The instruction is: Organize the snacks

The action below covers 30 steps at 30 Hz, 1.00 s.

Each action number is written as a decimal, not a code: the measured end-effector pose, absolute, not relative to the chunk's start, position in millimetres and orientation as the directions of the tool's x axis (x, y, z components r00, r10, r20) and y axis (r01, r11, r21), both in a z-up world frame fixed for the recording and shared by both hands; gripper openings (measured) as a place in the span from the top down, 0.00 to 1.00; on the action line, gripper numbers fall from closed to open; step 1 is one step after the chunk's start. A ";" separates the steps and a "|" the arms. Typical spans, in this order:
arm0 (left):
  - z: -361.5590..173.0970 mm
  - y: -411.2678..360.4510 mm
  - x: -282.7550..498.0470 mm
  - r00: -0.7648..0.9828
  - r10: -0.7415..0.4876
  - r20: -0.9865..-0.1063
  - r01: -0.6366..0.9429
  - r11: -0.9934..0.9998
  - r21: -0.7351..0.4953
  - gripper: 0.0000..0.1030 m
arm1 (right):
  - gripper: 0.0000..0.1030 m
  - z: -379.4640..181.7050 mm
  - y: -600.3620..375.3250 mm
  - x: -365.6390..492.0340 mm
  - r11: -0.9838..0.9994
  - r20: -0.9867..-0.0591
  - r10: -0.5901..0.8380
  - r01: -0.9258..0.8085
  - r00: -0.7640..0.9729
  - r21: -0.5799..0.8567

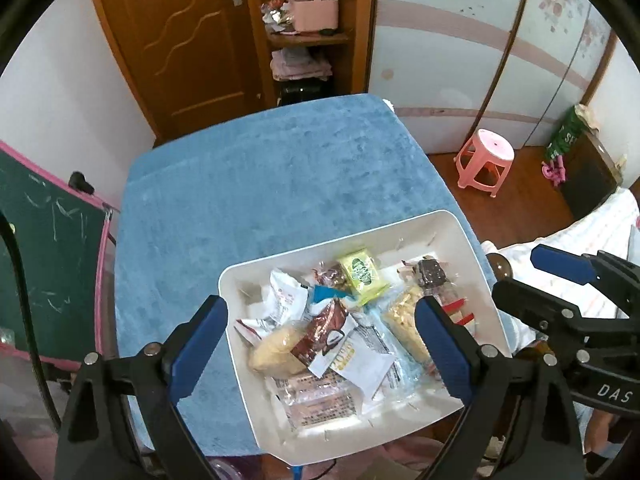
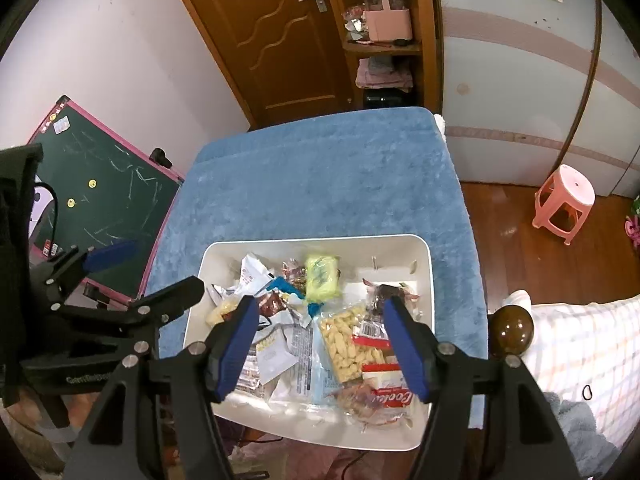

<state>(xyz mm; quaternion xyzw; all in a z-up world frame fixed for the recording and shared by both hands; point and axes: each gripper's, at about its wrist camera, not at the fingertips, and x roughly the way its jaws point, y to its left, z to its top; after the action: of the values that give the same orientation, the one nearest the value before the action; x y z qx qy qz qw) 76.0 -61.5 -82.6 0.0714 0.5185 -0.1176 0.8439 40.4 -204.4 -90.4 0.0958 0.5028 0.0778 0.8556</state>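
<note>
Both your tongs wide, empty: left gripper (image 1: pixel 320 344), right gripper (image 2: pixel 326 344) above white bin (image 1: pixel 472 240) of snacks (image 1: pixel 320 328).

blue table (image 1: pixel 280 168) bare — bin (image 1: pixel 452 222) crowded

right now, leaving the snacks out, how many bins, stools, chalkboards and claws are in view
white bin: 1
pink stool: 1
green chalkboard: 1
claws: 2 (left claw, right claw)
total: 5
</note>
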 end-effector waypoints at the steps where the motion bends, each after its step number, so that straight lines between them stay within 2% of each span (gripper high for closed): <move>1: -82.6 -60.8 75.9 0.432 -0.123 -0.893 0.266 0.964 -0.004 0.09 | 0.37 -89.7 -204.2 40.5 0.970 -0.844 0.228 -0.038 0.484 0.240; 16: -74.2 -50.4 63.3 0.447 -0.084 -0.891 0.186 0.982 0.001 0.09 | 0.37 -77.6 -198.6 31.2 0.968 -0.823 0.243 -0.068 0.514 0.243; 30: -48.8 -39.9 23.3 0.524 -0.061 -0.849 0.134 0.991 0.011 0.09 | 0.37 -51.4 -182.6 -0.5 0.969 -0.780 0.245 -0.119 0.576 0.216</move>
<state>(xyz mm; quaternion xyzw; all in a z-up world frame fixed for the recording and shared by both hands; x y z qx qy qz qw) 23.3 -39.9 -48.8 0.0375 0.4845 -0.0561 0.8722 -0.5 -182.6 -51.4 0.0702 0.4490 0.1026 0.8849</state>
